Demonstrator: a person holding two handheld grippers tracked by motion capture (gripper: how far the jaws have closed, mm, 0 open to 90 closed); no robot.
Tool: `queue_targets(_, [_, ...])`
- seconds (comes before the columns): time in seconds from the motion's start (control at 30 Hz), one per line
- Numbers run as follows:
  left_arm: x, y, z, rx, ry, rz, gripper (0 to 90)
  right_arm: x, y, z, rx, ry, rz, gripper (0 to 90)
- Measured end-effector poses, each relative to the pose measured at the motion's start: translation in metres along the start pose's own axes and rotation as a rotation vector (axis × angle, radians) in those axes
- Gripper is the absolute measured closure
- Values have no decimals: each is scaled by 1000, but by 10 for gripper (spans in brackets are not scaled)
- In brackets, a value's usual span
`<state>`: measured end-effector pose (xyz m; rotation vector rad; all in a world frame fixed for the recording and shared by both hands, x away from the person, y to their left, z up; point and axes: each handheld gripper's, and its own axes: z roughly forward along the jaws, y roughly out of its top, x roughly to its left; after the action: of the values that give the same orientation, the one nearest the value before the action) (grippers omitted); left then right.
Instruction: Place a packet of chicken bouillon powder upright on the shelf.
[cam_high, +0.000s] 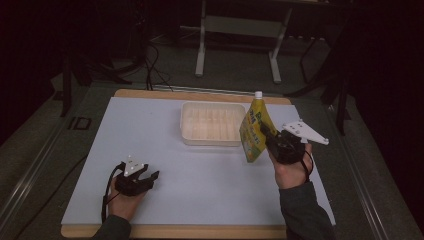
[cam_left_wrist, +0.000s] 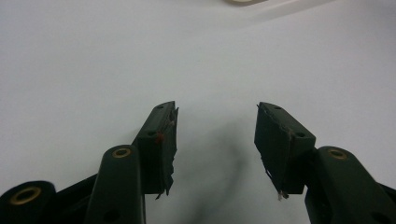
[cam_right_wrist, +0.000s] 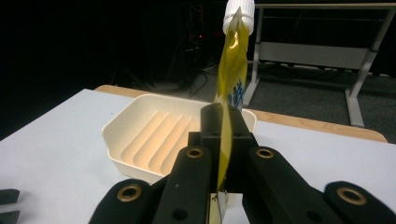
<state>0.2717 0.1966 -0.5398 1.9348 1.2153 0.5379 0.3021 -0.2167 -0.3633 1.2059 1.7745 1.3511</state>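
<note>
While the right gripper (cam_high: 269, 136) clamped the yellow pouch (cam_high: 255, 131) upright at centre-right, beside the tray (cam_high: 212, 123), probably for placing, the left gripper (cam_high: 145, 175) idled lower left, jaws apart.

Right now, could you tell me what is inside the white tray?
The white tray looks empty: its ribbed floor shows bare. The yellow pouch, clamped in the right gripper, stands beside it and covers the tray's right-hand end, so that corner cannot be checked.
</note>
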Motion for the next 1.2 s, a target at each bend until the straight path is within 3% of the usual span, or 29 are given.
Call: queue_targets(1.2, [0,0,0,0,-2,-1,487,-1,3,22,-95,-45,-12,900])
